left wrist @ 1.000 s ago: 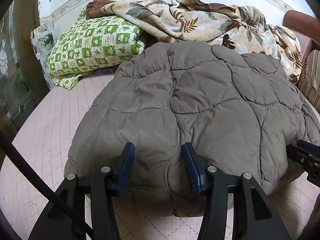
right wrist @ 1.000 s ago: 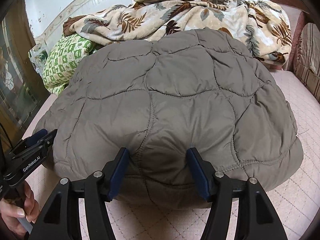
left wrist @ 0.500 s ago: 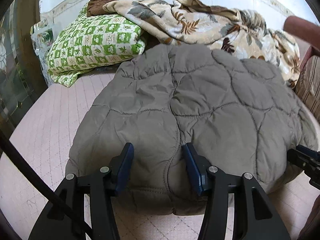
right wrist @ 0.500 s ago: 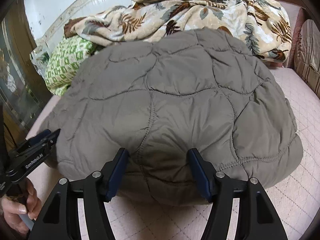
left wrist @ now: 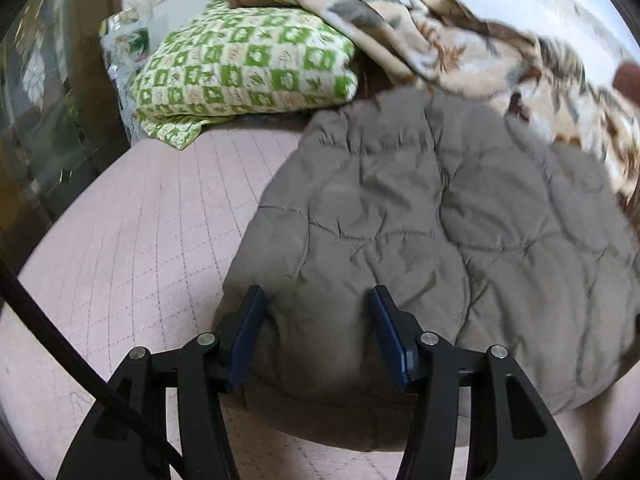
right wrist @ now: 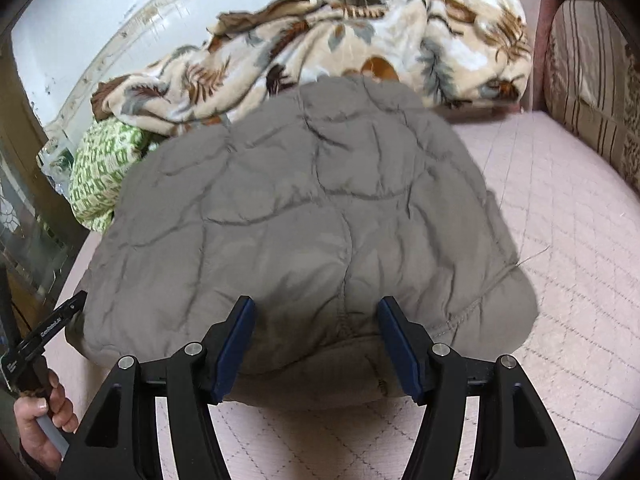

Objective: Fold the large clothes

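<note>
A: Two grippers, one jacket. Start with your left wrist view: where does your left gripper (left wrist: 316, 334) stand?

B: Your left gripper sits at the near hem of the grey quilted jacket (left wrist: 440, 220), jaws spread wide, with the padded edge bulging up between the blue pads (left wrist: 246, 336). Nothing is pinched; the fabric lies loose in the gap.

A: And the jacket itself?

B: It lies spread on the pink quilted bed cover (left wrist: 140, 220). Beyond the jacket's far left corner you see a green checked pillow (left wrist: 244, 68), and along its far edge a leaf-print blanket (left wrist: 460, 52), blurred in this view.

A: Now the right wrist view.

B: Your right gripper (right wrist: 318, 340) is also released, jaws apart, straddling the jacket's (right wrist: 300, 200) near hem at a stitched seam. The pads (right wrist: 396, 344) flank the fabric without clamping it. At the jacket's near left corner you see the left gripper's tip (right wrist: 60, 318), with your left hand (right wrist: 38, 424) on its handle below. Behind the jacket the blanket (right wrist: 360, 36) is heaped, the pillow (right wrist: 104, 164) to the jacket's far left, a striped cushion (right wrist: 592, 76) to its far right.
</note>
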The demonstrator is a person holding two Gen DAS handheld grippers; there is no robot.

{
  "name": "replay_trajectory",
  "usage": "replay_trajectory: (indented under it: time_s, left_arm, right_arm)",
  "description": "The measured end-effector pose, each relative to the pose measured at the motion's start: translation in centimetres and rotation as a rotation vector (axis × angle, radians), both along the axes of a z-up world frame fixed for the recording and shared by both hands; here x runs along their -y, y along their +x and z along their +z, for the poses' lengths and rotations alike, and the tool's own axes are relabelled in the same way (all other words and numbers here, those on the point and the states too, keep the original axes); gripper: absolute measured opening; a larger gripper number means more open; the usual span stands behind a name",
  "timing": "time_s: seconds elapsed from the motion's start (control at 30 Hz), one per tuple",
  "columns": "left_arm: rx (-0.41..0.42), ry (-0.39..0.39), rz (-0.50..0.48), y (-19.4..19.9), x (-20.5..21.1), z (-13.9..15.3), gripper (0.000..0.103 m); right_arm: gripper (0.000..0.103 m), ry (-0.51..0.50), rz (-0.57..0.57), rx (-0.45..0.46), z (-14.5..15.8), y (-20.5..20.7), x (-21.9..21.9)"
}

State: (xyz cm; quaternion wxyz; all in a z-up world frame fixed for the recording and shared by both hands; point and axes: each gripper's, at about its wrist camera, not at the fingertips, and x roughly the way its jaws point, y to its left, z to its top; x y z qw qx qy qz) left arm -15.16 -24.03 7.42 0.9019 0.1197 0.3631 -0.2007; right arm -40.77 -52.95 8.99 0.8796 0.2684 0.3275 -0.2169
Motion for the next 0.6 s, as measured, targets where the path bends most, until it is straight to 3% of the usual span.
replay_trajectory:
  time_s: [0.13,0.33,0.6]
  left_arm:
    - [0.032,0.050,-0.003,-0.4,0.7,-0.6,0.057]
    - [-0.008,0.005,0.010,0.3,0.0,-0.3,0.059]
    - [-0.047,-0.044,0.001,-0.1,-0.9,1.1,0.059]
  right_arm:
    - [0.072,0.002,0.012,-0.032,-0.8,0.7,0.0]
    - [0.075,0.027,0.015,-0.029,-1.1,0.8,0.2]
    - [0.075,0.056,0.012,0.050,1.3,-1.2,-0.1]
